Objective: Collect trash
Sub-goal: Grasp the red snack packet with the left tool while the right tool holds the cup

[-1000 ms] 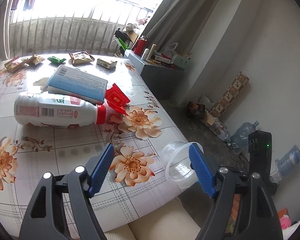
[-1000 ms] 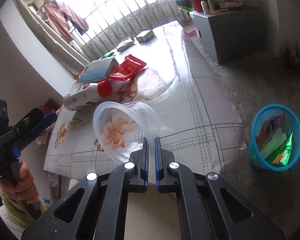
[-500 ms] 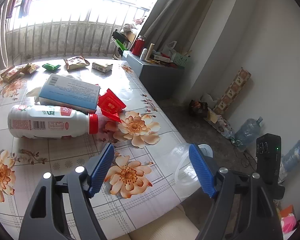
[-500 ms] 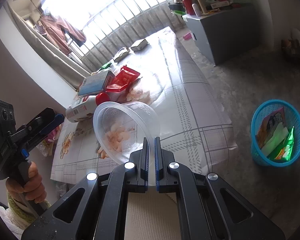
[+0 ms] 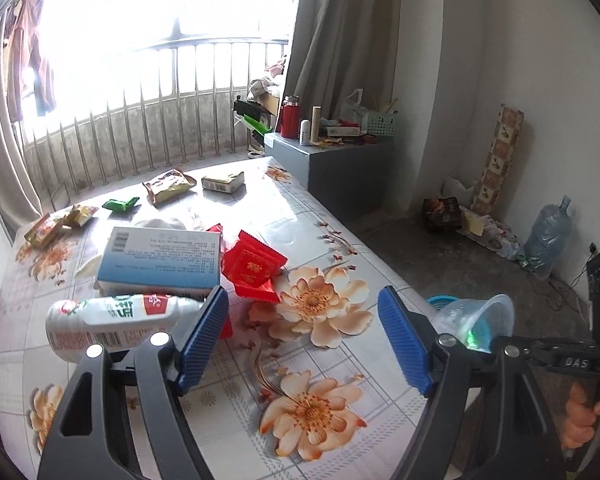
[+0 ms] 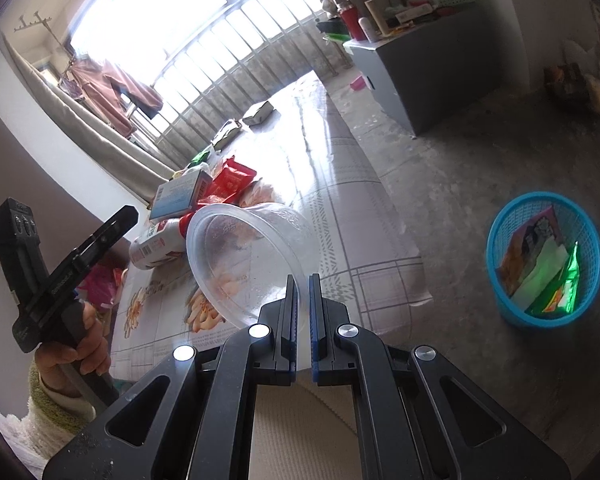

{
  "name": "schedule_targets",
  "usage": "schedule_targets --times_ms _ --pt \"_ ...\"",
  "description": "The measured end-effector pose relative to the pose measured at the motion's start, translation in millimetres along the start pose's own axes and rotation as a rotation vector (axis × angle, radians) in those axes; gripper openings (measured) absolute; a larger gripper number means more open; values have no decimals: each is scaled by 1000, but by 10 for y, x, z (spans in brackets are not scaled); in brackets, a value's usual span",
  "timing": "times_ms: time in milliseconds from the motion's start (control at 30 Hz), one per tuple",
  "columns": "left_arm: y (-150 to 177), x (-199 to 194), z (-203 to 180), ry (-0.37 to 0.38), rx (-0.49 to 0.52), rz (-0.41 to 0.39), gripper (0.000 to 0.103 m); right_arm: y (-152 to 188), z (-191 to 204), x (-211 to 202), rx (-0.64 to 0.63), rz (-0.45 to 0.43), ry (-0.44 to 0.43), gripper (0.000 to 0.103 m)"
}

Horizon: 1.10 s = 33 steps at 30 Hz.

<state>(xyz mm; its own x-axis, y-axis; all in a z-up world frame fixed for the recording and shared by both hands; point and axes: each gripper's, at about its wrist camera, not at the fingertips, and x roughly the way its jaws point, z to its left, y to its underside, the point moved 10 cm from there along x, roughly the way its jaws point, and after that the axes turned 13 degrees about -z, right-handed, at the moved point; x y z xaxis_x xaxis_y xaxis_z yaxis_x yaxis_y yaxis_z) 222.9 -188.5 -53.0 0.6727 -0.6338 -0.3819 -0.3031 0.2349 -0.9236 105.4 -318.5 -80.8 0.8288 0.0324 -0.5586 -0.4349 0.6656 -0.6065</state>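
My right gripper [image 6: 303, 280] is shut on the rim of a clear plastic cup [image 6: 252, 264], which it holds tilted just past the table's near corner. In the left wrist view the cup [image 5: 480, 316] hangs off the table's right edge. A blue basket [image 6: 544, 258] with wrappers inside stands on the floor to the right. My left gripper [image 5: 302, 294] is open and holds nothing, above the flowered tablecloth [image 5: 340, 208]. Near it lie a white bottle with a red cap [image 5: 112, 316], a blue and white box [image 5: 160, 256] and red packets [image 5: 254, 266].
Snack wrappers [image 5: 168, 184], a small box [image 5: 223, 181] and a green wrapper [image 5: 120, 204] lie at the table's far end. A grey cabinet [image 5: 332, 168] stands beyond the table. A water jug [image 5: 548, 236] and clutter sit by the wall. A beige cushion [image 6: 300, 412] lies below my right gripper.
The right gripper has carried the cup rightward, off the table's edge and nearer the basket. The left gripper has shifted and rolled, staying open over the table.
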Motion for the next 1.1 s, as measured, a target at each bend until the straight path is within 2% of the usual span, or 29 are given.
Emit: schedule_targets --times_ms 233,300,467,667,800,1100 --pt "195 478 57 -36 88 101 62 -49 -185 -60 43 -11 23 3" --pt "219 556 66 -43 116 103 61 -62 -218 -54 46 -9 29 4" --pt "358 752 127 -73 222 171 56 -78 -248 -31 52 -5 25 3" --pt "483 926 197 -105 277 238 53 -66 -315 -17 63 4 26 4" --pt "533 1016 273 -124 254 279 46 -70 -333 -19 70 5 23 4" --pt "607 1138 358 -150 196 343 21 -84 -339 -25 74 4 18 4"
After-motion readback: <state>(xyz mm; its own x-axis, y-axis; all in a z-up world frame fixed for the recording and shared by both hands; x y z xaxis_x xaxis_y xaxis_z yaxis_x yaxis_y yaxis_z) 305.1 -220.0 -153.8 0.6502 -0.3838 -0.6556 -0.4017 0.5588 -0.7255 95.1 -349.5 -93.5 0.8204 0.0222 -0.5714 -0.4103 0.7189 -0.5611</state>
